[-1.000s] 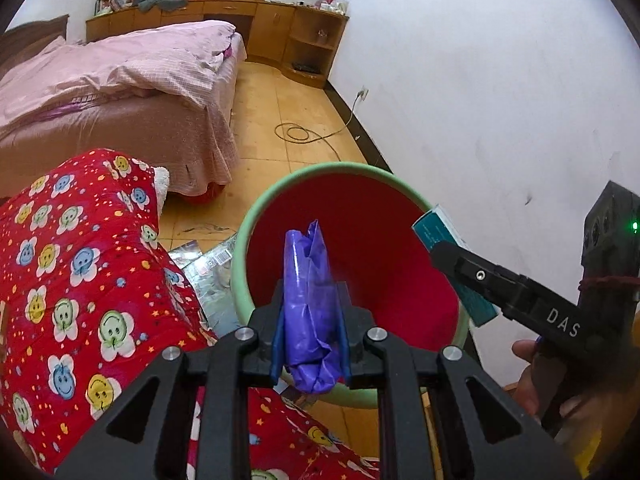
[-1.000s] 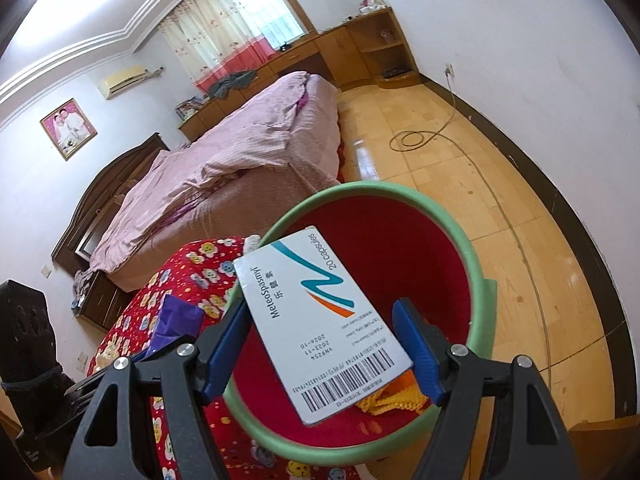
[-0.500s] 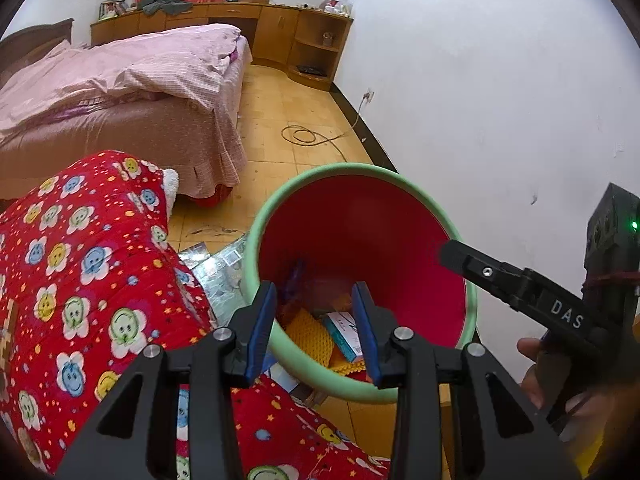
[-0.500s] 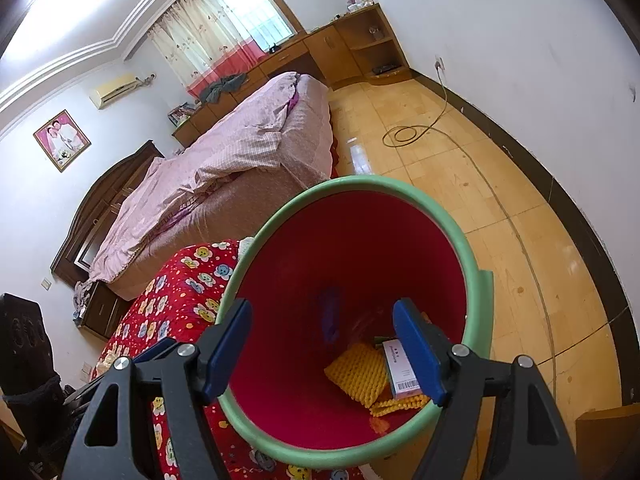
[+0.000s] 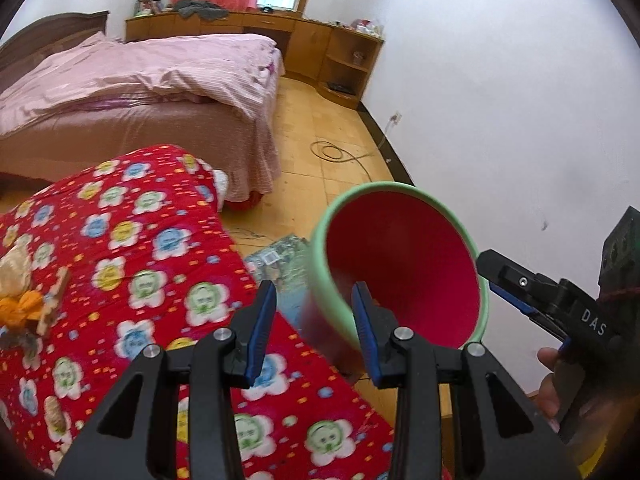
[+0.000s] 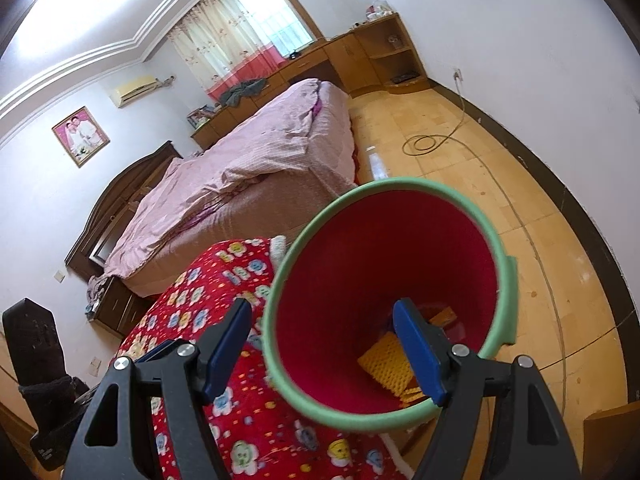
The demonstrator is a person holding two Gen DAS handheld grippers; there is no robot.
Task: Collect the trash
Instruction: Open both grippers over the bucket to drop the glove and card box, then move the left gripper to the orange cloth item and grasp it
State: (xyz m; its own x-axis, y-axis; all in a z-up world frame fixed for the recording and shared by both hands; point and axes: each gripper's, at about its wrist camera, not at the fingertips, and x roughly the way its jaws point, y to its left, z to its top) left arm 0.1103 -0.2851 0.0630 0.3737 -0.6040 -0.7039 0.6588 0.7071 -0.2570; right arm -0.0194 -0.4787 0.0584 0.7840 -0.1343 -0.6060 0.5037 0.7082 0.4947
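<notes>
Beside the red flowered blanket (image 5: 132,248), a red bin with a green rim (image 5: 400,268) is seen on the tiled floor, near the white wall. Left gripper (image 5: 314,322) is held with jaws apart and empty, over the bin's near-left rim. Right gripper (image 6: 324,354) is spread wide, nothing held, straddling the bin rim. Yellow textured trash (image 6: 384,364) is seen at the bin's bottom. More scraps (image 5: 24,304) lie on the blanket, far left.
</notes>
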